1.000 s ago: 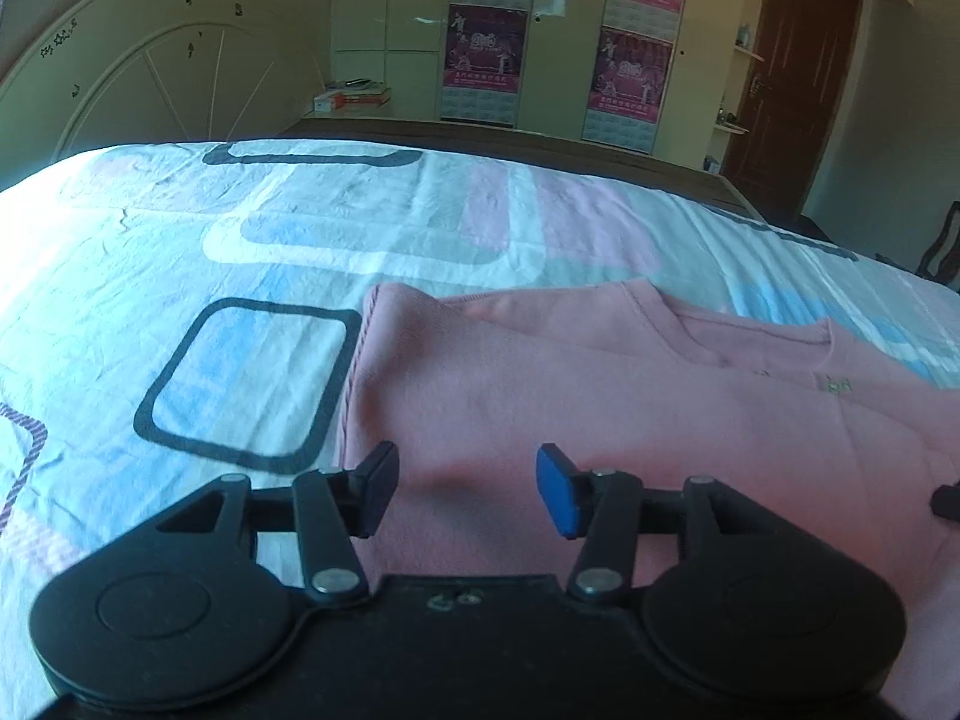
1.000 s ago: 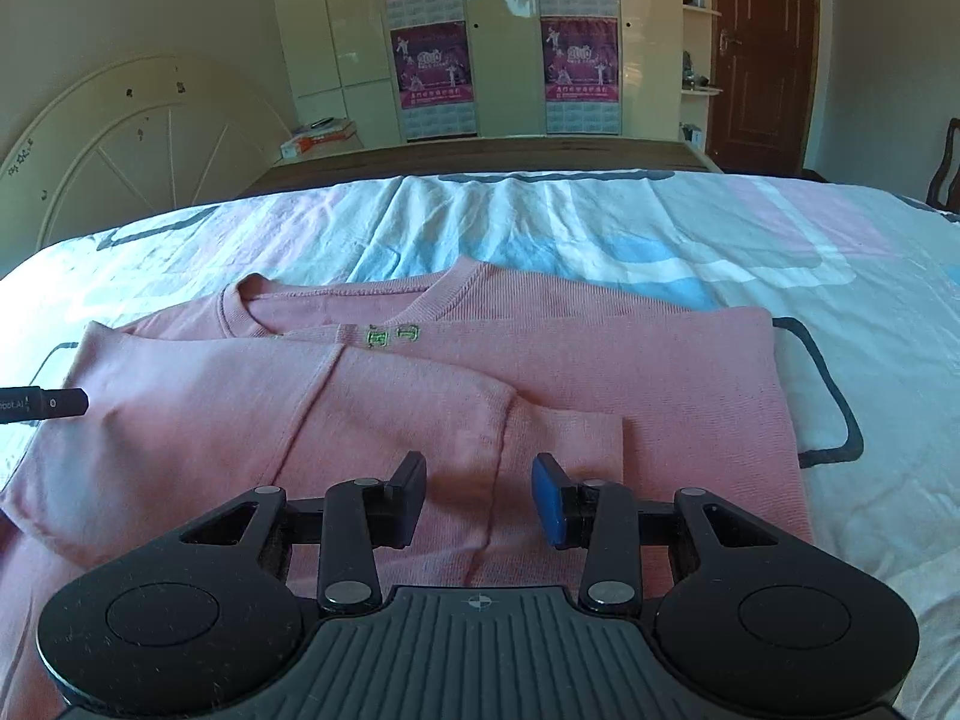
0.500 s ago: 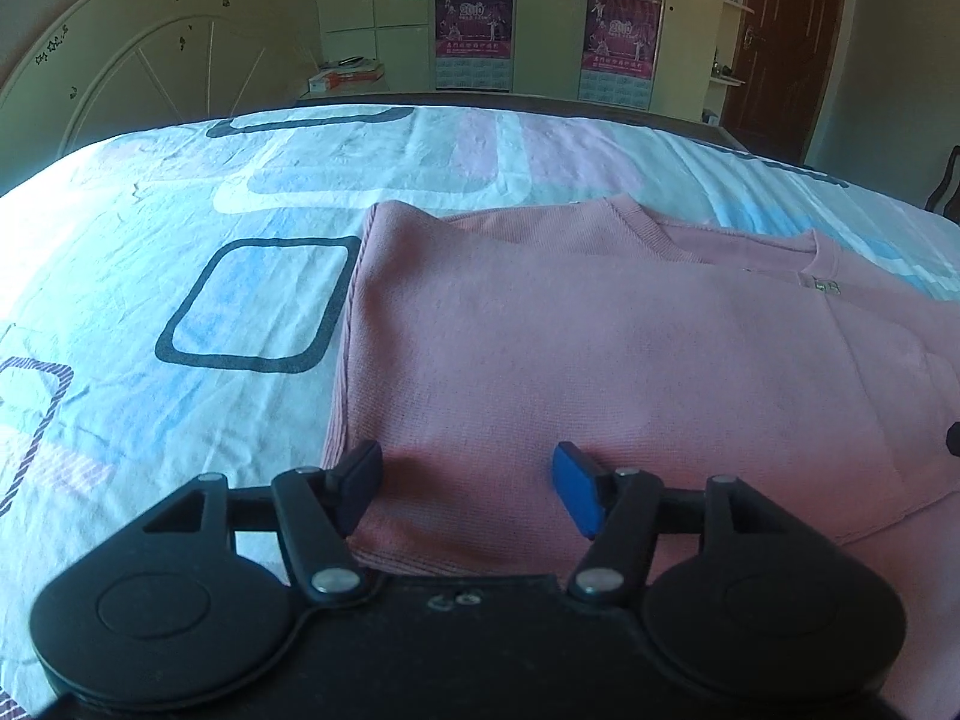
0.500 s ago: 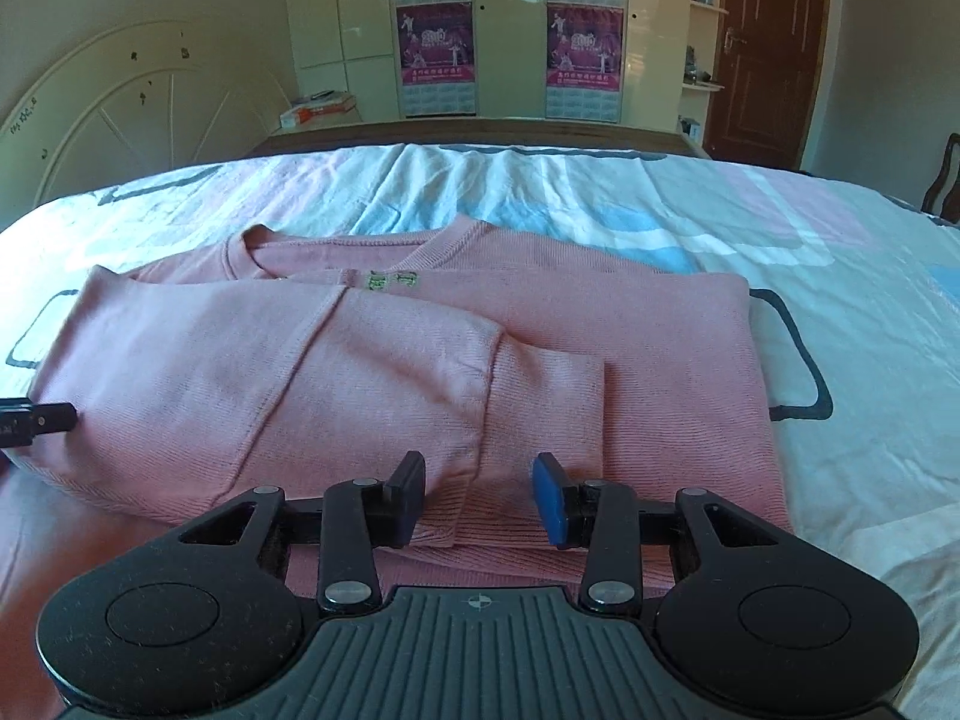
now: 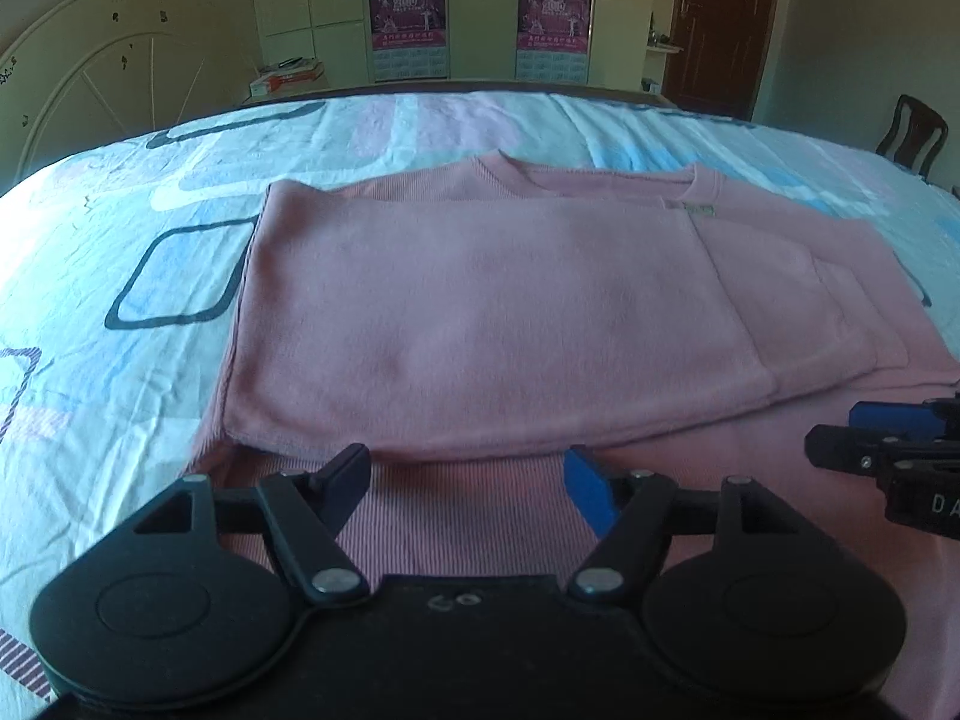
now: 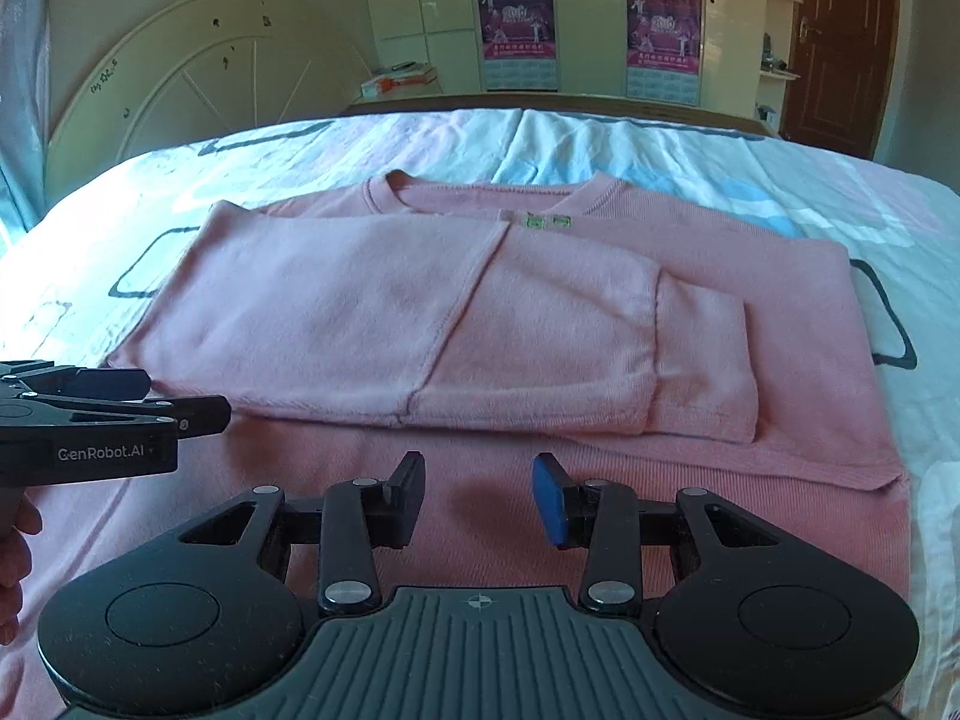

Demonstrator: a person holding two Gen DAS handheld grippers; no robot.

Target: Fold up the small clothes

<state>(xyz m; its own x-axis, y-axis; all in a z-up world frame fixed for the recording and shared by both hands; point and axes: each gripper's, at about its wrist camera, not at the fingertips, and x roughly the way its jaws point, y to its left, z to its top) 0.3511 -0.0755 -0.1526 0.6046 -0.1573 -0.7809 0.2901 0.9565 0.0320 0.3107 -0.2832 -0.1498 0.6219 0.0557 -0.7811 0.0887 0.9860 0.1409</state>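
The pink sweater lies flat on the bed, neckline toward the far side, and one side panel with its sleeve is laid across the chest, the cuff ending right of centre. Just under the collar sits a small green label; its print is too small to read.

The left gripper hovers low over the sweater's near hem, and its jaws are opening: black pad on one side, blue pad on the other, with only bare ribbed pink cloth showing below the gap. Neither pad presses on anything, so nothing is held.

The right gripper is beside it, also over the near part of the sweater, jaws partly apart and empty, cloth visible beneath the gap but not pinched.

Seen from the right wrist camera, the left gripper's side reads "GenRobot.AI" in white letters, and a bit of the person's hand shows at the frame's left edge. From the left wrist camera, the right gripper pokes in at the right edge with the white letters "DA" cut off by the frame.

The bedsheet has dark rounded-square outlines over pale blue and pink blocks. On the wardrobe doors behind hang two magenta posters; their writing is too blurred to read.
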